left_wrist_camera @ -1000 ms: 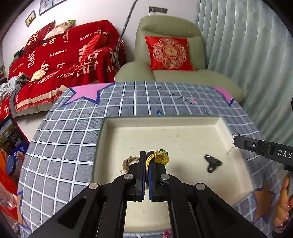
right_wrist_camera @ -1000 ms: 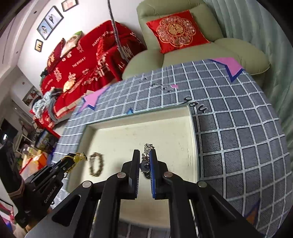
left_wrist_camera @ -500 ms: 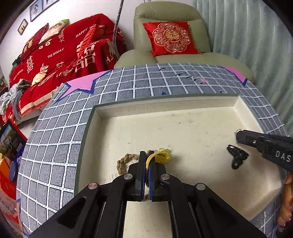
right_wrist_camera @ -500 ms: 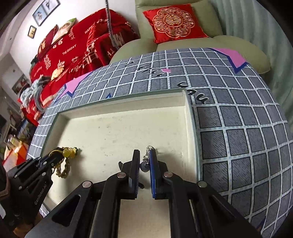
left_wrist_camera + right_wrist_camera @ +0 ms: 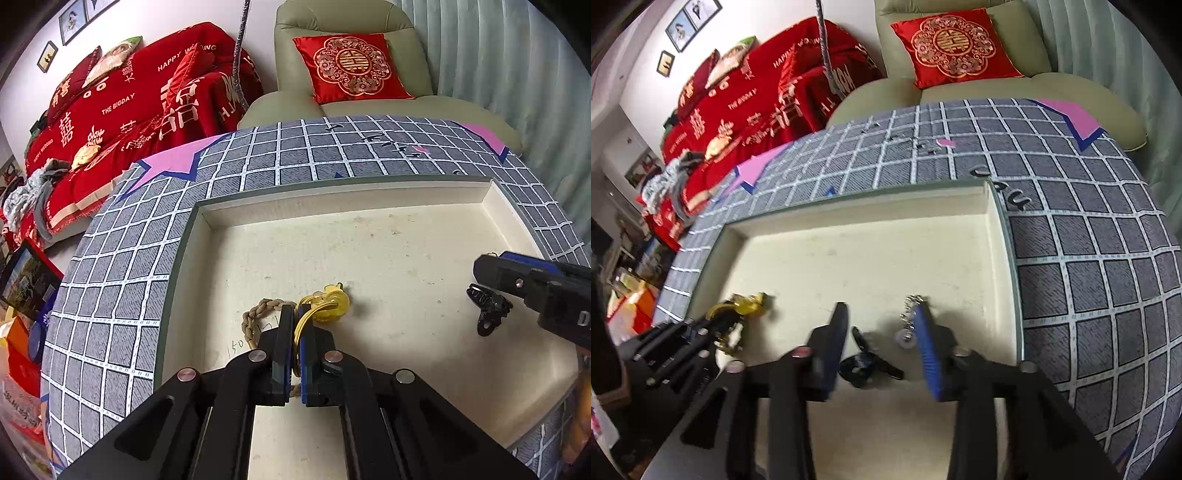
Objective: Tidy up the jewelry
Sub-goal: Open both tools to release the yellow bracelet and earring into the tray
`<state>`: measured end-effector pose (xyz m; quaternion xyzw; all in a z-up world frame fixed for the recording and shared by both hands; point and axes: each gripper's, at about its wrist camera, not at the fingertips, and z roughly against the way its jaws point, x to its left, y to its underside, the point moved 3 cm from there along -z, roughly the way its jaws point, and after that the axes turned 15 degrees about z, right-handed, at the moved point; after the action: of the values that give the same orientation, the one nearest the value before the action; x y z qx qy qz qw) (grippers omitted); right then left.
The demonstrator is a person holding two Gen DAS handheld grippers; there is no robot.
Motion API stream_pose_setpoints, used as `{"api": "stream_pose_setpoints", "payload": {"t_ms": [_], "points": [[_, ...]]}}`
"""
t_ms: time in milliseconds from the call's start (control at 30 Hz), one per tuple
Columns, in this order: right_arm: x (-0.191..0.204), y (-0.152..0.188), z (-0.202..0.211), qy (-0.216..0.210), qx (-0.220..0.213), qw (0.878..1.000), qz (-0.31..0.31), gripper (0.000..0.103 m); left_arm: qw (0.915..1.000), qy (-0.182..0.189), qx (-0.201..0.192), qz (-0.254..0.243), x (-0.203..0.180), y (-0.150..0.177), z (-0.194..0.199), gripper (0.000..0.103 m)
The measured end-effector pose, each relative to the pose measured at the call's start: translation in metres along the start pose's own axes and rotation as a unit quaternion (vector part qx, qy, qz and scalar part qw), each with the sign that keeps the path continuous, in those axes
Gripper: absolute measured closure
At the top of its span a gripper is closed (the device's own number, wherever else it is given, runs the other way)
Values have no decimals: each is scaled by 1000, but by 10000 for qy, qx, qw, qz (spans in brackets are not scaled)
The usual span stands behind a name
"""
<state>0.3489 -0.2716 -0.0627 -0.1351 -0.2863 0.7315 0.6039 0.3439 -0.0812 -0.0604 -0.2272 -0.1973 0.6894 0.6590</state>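
A cream tray (image 5: pixel 332 206) sits on a grey checked cloth. My left gripper (image 5: pixel 295 314) is shut on the ring of a gold charm (image 5: pixel 332 304), low over the tray floor. A braided bracelet (image 5: pixel 258 314) lies just left of its tips. In the right wrist view my right gripper (image 5: pixel 881 319) has its jaws opening. A silver chain (image 5: pixel 910 321) hangs against the inner face of the right finger (image 5: pixel 925 332), not pinched. A black hair clip (image 5: pixel 864 363) lies on the tray (image 5: pixel 849 210) between the fingers. The left gripper (image 5: pixel 713 325) with the gold charm (image 5: pixel 746 304) shows at the left.
The checked cloth (image 5: pixel 129 277) surrounds the tray on all sides. Behind it stand a green armchair (image 5: pixel 351 22) with a red cushion and a sofa under a red throw (image 5: pixel 129 103). A curtain (image 5: pixel 517 74) hangs at the right.
My right jaws have spread apart from shut and no longer pinch the silver chain. Both grippers have sunk closer to the tray floor. The left grip is unchanged.
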Motion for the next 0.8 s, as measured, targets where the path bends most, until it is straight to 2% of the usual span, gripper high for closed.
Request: {"api": "stream_pose_setpoints", "payload": {"t_ms": [33,67,233,500,733,800], "points": [[0,-1,3,13,-60,10000,2,38,10000,6,3,1,0,0,0,92],[0,-2,7,9,-133,9999,-8,37,10000,2,34,-9,1,0,1,92],[-10,-4,23,-75,-346,9990,-272,36,9999,81,40,-57,-1,1,3,92],[-21,0,39,-187,-436,9969,-632,36,9997,241,59,72,1,-1,8,92],[-15,5,48,-236,-427,9973,-557,36,9989,405,39,211,2,-5,15,92],[-14,4,51,-258,-450,9972,-531,32,9985,492,52,238,2,-6,18,92]]}}
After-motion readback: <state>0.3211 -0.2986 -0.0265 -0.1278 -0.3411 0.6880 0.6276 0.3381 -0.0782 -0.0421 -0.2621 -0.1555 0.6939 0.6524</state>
